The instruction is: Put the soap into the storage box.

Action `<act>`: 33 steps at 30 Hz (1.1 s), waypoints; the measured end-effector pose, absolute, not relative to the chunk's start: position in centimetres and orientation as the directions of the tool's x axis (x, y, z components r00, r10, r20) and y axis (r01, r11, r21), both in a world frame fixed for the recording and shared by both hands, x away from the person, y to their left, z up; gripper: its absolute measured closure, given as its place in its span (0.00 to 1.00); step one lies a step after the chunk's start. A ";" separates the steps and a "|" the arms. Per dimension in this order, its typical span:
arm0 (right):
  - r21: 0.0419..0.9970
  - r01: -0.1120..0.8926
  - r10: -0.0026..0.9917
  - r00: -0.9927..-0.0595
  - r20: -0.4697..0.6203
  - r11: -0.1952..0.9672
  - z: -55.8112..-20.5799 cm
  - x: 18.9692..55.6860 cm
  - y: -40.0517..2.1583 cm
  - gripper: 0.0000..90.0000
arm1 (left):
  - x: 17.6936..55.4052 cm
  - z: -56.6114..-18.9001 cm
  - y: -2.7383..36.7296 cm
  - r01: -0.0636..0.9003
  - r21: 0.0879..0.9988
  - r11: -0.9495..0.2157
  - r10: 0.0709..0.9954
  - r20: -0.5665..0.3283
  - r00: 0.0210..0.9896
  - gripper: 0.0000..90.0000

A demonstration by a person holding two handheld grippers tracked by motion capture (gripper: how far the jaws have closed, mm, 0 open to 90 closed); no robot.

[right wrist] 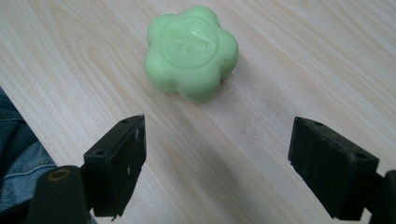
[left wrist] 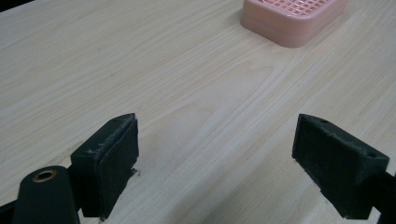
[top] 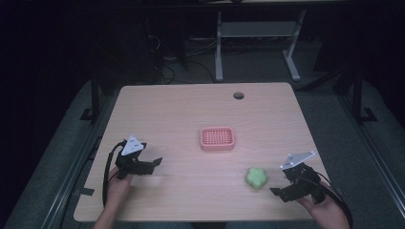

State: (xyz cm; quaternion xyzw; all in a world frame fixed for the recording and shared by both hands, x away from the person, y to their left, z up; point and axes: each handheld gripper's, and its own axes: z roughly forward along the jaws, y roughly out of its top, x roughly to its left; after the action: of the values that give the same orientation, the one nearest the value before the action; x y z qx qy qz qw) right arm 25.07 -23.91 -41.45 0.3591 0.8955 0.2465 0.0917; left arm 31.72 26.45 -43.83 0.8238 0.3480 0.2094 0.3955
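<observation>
A green flower-shaped soap (top: pixel 256 177) lies on the wooden table (top: pixel 191 109), near the front right. In the right gripper view the soap (right wrist: pixel 191 52) sits just ahead of the jaws, which stand wide apart with nothing between them. My right gripper (top: pixel 278 189) is a short way to the soap's right, open and pointing at it. A pink slotted soap dish (top: pixel 217 138) rests at the table's middle; its corner (left wrist: pixel 292 21) appears far ahead in the left gripper view. My left gripper (top: pixel 154 163) hovers at the front left, open and empty.
A round cable hole (top: pixel 238 95) is in the table near its far edge. Beyond the table stand the white legs of another desk (top: pixel 218 47) and floor cables. A blue denim-clad leg (right wrist: pixel 18 154) lies below the table's near edge.
</observation>
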 end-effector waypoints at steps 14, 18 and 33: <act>0.486 0.592 0.673 -0.740 0.012 0.642 -41.1 26.0 -22.6 0.20 | 31.7 -43.8 26.6 0.409 0.802 -0.436 0.742 0.063 0.667 0.16; 0.480 0.591 0.670 -0.742 0.010 0.648 -40.9 26.3 -22.2 0.20 | 31.7 -43.8 26.6 0.409 0.802 -0.436 0.742 0.063 0.667 0.16; 0.462 0.586 0.658 -0.753 0.007 0.666 -40.8 27.1 -20.8 0.20 | 31.7 -43.8 26.6 0.408 0.801 -0.437 0.741 0.064 0.668 0.16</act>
State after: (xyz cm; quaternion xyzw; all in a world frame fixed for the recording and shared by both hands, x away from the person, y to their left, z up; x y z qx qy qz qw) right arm 27.08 -20.75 -40.81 0.3422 0.9090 0.2240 0.0805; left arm 31.73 26.56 -43.80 0.8215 0.3499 0.2087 0.3989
